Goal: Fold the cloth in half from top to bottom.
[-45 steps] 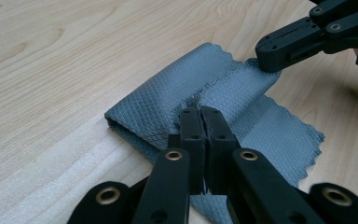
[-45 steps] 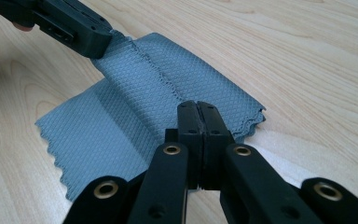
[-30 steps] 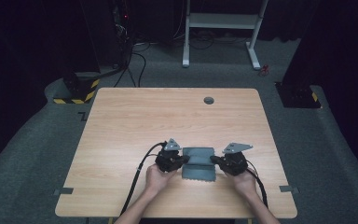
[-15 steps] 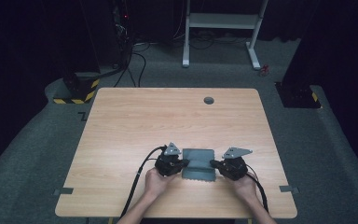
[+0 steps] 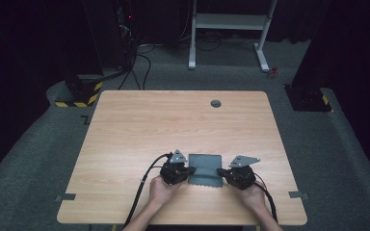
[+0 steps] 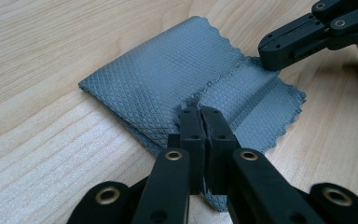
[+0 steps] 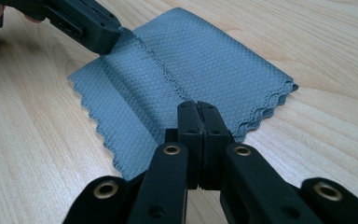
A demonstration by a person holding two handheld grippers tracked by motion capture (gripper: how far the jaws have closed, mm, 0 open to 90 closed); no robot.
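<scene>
A folded grey cloth (image 5: 204, 169) of diamond-textured weave with scalloped edges lies near the front edge of the pale wood-grain table (image 5: 173, 120). The left gripper (image 5: 187, 171) and right gripper (image 5: 221, 174) each pinch opposite edges, black jaws clamped together on the fabric.

A grey-blue cloth (image 5: 204, 169) is lying folded on the wooden table, near the edge closest to the person. It is showing a fine diamond weave and scalloped, zigzag-cut edges (image 7: 98, 122). Several layers are stacking at the folded side (image 7: 265, 114), while a top flap is lying across the middle with its wavy edge (image 6: 223, 77) running over the layer beneath. The cloth is sitting mostly flat, slightly rumpled along that flap.
</scene>
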